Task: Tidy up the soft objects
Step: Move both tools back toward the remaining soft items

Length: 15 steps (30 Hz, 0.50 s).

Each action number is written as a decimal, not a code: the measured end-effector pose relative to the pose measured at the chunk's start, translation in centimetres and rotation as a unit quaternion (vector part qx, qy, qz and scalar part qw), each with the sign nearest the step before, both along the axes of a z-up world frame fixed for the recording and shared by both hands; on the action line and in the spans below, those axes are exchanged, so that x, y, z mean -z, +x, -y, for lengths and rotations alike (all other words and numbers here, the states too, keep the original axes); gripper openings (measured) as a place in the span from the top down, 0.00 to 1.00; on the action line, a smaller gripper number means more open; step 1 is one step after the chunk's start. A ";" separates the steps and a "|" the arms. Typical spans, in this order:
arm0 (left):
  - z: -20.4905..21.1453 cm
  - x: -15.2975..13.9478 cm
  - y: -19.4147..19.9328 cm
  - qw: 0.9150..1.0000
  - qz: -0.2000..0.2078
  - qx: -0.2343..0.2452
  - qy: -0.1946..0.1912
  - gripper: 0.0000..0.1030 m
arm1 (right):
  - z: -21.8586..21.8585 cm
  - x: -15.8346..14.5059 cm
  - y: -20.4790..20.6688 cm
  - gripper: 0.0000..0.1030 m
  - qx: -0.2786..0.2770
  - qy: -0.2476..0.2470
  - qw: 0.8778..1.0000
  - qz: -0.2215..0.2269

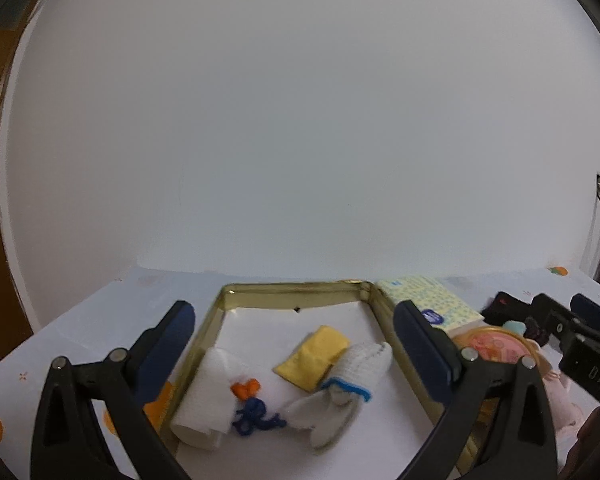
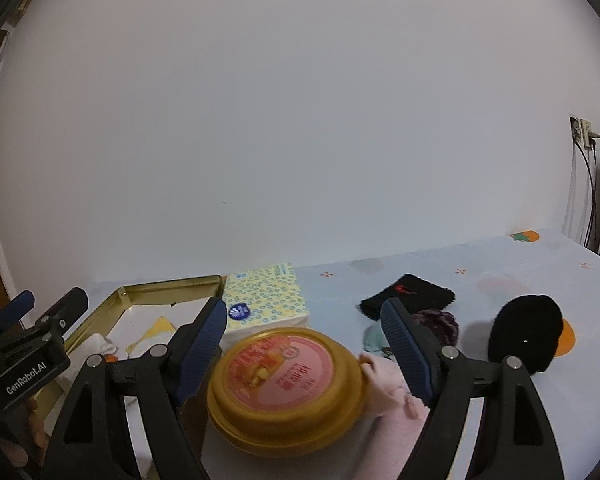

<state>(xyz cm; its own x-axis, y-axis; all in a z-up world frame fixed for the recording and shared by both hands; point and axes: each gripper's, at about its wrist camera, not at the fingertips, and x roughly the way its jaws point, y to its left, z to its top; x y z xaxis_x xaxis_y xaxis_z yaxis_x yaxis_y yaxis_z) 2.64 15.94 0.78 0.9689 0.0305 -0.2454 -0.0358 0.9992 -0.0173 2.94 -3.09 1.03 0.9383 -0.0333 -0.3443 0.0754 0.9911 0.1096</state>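
Observation:
A gold tin tray [image 1: 296, 294] holds a rolled white cloth [image 1: 210, 394], orange and blue yarn [image 1: 254, 410], a yellow pouch [image 1: 312, 356] and a white glove with blue trim [image 1: 340, 388]. My left gripper [image 1: 296, 344] is open and empty above the tray. My right gripper [image 2: 304, 336] is open around a round gold tin with a pink lid [image 2: 288, 388], not touching it. A pink cloth [image 2: 388, 388] lies beside the tin by the right finger. A black cloth [image 2: 408, 294], a purple item [image 2: 440, 324], a pale blue item [image 2: 374, 338] and a black beanie [image 2: 526, 332] lie to the right.
A patterned tissue pack [image 2: 266, 300] lies behind the round tin, next to the tray [image 2: 168, 286]. The table has a light cloth with orange fruit prints [image 2: 512, 272]. A white wall stands close behind. A socket with cables [image 2: 584, 138] is at the far right.

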 end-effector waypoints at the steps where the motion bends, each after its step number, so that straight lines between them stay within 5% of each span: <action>1: 0.1 0.1 0.0 1.000 -0.002 0.005 0.000 0.02 | 0.3 0.0 -0.3 0.21 0.001 -0.001 1.000 0.000; 15: 2.0 0.6 -0.5 0.999 -0.019 0.026 0.005 0.02 | 5.7 -0.4 -2.2 0.21 0.027 -0.009 1.000 -0.012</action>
<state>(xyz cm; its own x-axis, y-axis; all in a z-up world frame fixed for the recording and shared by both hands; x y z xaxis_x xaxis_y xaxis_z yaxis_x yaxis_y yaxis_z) 2.18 13.94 0.16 0.9594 -0.0177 -0.2815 0.0166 0.9998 -0.0063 0.74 -8.82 1.43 0.9267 -0.0899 -0.3648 0.1310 0.9873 0.0894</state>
